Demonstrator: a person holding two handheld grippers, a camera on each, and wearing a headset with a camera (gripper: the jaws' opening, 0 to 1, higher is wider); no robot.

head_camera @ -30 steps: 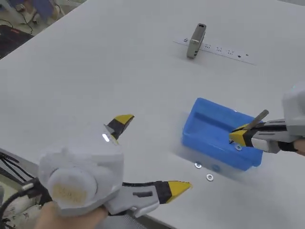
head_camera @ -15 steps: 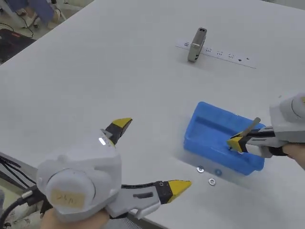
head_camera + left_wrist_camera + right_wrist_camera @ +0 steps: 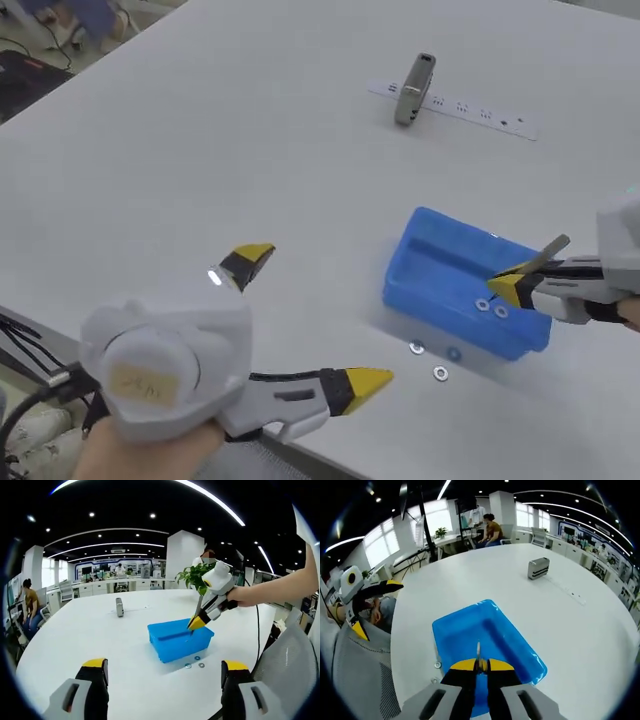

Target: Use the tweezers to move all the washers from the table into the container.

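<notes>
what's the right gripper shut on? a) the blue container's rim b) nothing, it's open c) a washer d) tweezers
D: the right gripper has its jaws closed on the tweezers, whose thin tip points out over the blue container.

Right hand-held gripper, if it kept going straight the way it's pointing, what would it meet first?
Probably the inside floor of the blue container: the right hand-held gripper is shut on the tweezers, whose tip points down into it. Depth is unclear.
</notes>
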